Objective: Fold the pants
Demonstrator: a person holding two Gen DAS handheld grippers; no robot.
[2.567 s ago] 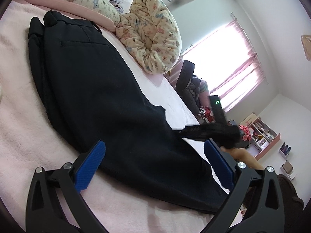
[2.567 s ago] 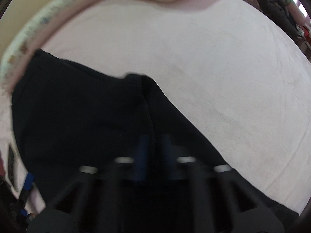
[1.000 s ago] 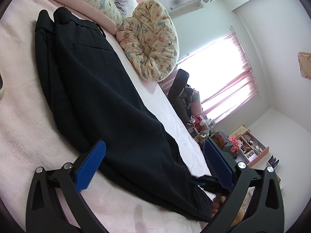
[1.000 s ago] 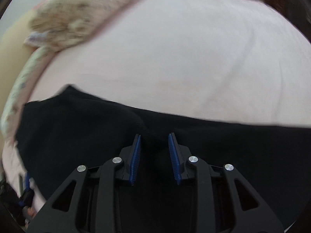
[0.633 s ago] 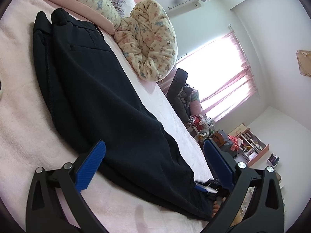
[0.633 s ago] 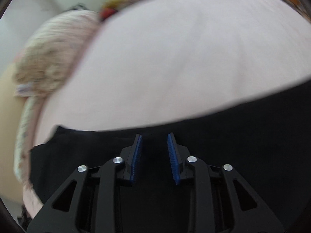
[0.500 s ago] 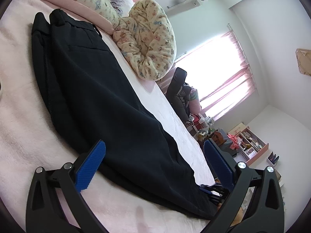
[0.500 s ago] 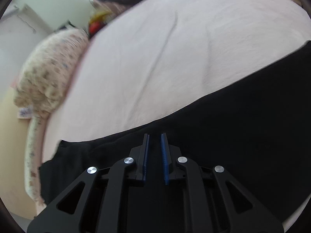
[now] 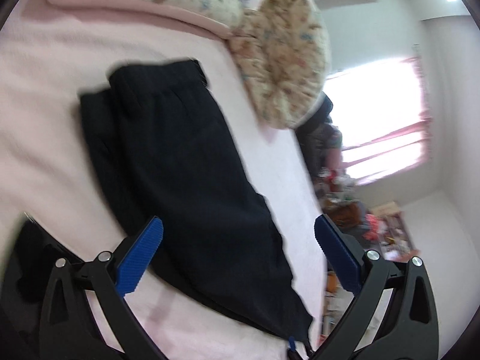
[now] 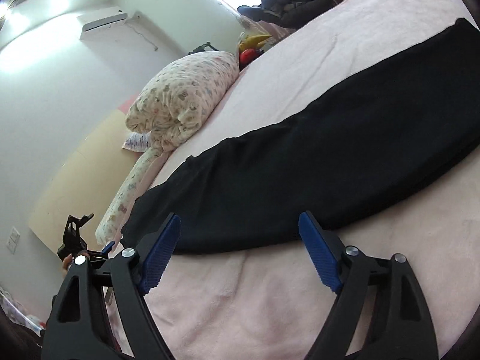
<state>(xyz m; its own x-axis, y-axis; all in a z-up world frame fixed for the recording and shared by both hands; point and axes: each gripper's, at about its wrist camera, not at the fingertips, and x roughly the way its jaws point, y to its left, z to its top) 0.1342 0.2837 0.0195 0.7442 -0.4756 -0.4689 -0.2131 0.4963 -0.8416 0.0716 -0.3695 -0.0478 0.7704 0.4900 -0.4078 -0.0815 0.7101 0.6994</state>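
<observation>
No text, label, brand, number or sign can be read anywhere around the pants (image 10: pixel 345 153), not on them, the printed pillow (image 10: pixel 183 96) beside them, or the wall unit (image 10: pixel 103 21) above.

Count of items on and around the bed

One pair of black pants (image 10: pixel 345 162); one pink bed (image 10: pixel 270 300); two grippers, left gripper (image 9: pixel 238 252) and right gripper (image 10: pixel 240 255); one rolled floral quilt (image 10: pixel 183 96); one long floral pillow (image 10: pixel 126 192); one air conditioner (image 10: pixel 103 21); one window (image 9: pixel 378 120).
</observation>
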